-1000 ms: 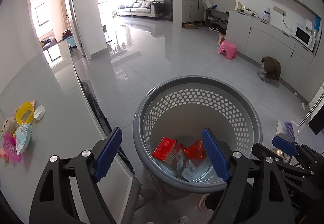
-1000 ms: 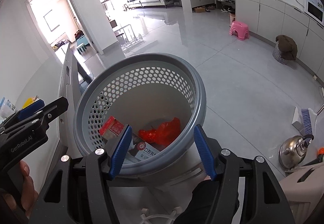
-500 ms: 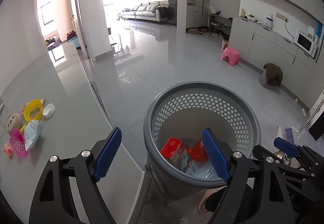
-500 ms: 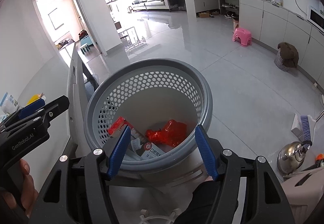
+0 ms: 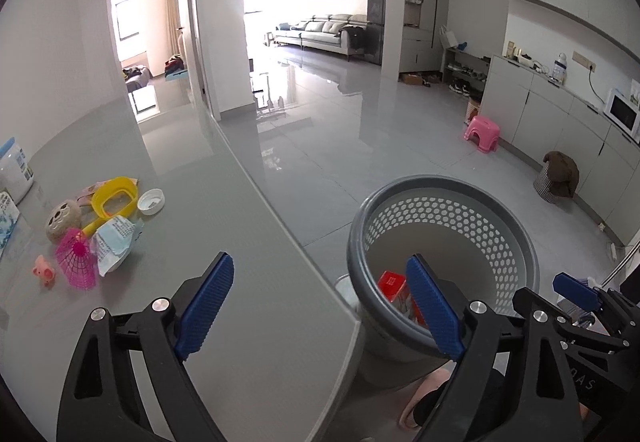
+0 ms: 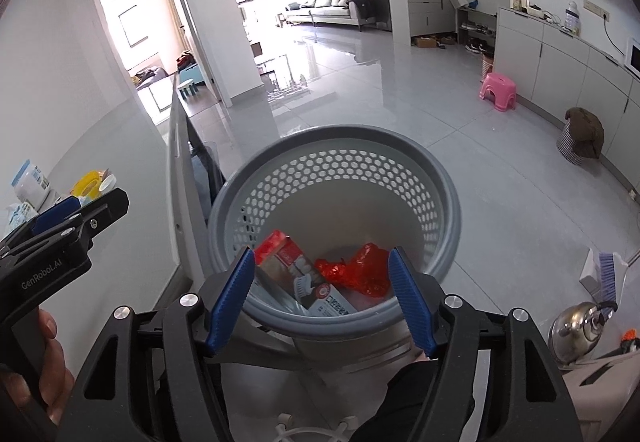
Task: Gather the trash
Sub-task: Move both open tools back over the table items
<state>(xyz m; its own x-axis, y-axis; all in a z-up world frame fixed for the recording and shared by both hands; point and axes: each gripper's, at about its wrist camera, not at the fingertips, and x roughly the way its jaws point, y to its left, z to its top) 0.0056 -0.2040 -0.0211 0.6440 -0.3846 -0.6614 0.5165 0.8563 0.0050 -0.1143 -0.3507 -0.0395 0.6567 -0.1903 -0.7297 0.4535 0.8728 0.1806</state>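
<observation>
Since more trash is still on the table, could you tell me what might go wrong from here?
1. The crumpled white wrapper lies among toys, touching the pink mesh cone; the open left gripper might grab or drag a toy.
2. The grey perforated bin stands on the floor below the table edge; light trash released early could miss it.

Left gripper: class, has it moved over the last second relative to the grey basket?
Yes. The left gripper swung left toward the table; the grey basket now lies right of its jaws.
</observation>
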